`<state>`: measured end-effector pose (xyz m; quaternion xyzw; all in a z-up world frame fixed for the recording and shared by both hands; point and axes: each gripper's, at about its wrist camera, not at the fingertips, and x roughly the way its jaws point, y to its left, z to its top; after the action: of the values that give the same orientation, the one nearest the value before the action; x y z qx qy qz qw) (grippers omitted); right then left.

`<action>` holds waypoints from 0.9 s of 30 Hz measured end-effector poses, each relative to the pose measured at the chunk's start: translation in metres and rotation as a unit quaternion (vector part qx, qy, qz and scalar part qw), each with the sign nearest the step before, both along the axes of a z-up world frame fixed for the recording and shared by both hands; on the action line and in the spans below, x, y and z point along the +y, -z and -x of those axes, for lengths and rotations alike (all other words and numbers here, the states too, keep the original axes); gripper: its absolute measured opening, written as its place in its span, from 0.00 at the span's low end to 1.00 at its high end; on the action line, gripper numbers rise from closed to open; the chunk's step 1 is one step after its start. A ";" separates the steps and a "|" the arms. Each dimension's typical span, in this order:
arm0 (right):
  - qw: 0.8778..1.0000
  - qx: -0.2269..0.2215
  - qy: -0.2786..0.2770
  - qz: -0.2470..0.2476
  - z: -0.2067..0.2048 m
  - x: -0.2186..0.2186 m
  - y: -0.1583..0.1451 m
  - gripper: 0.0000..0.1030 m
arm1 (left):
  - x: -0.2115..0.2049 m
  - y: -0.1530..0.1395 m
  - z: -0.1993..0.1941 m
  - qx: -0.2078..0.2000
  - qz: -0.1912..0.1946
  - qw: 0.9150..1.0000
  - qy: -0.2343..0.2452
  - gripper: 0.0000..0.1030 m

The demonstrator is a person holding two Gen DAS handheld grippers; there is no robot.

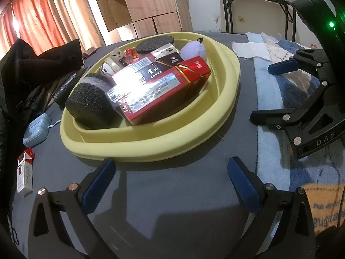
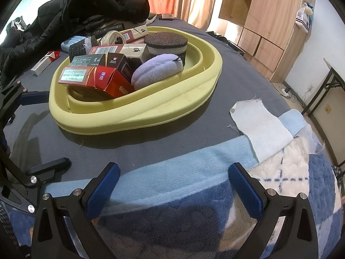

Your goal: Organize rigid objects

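Nearest the cameras, both tongs stand wide open and hold nothing: the left tongs (image 1: 171, 185) hover over bare grey bedsheet (image 1: 172, 194), the right tongs (image 2: 172, 185) over a fleecy blue-and-white blanket (image 2: 194, 215). Their pads are ribbed blue rubber on black metal arms.

Just beyond sits the yellow basin (image 1: 151, 149), soft-looking, thick-rimmed and round, resting on the bed. It is heaped with the task's rigid things: a glossy red carton (image 1: 155, 95) lying tilted on top, dark cigarette boxes (image 2: 103, 59), coarse black sponge blocks (image 1: 88, 105) and a round black foam disc (image 2: 165, 40), beside a plush lilac puff (image 2: 155, 70).

The likely trouble lies in that heap. The red carton's film wrap looks slick and it leans on other boxes, so a push from one side could slide it over the low rim or topple the stack. The mattress gives underfoot, so pressing down near the basin may tip it.

Farther left, a red-and-white cigarette pack (image 1: 24, 172) stands outside the basin, near a pale blue case (image 1: 35, 129) and dark jacket (image 2: 75, 6); it probably remains to be gathered. A white cloth (image 2: 261, 127) lies right.
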<state>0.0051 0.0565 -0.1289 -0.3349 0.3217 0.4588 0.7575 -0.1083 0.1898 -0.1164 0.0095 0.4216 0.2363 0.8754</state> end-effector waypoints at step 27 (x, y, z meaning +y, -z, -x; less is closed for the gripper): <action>1.000 0.000 0.000 0.000 0.000 0.000 0.000 1.00 | 0.000 0.000 0.000 0.000 0.000 1.000 0.000 1.00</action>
<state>0.0056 0.0566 -0.1288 -0.3346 0.3219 0.4588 0.7575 -0.1085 0.1899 -0.1165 0.0095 0.4216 0.2363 0.8754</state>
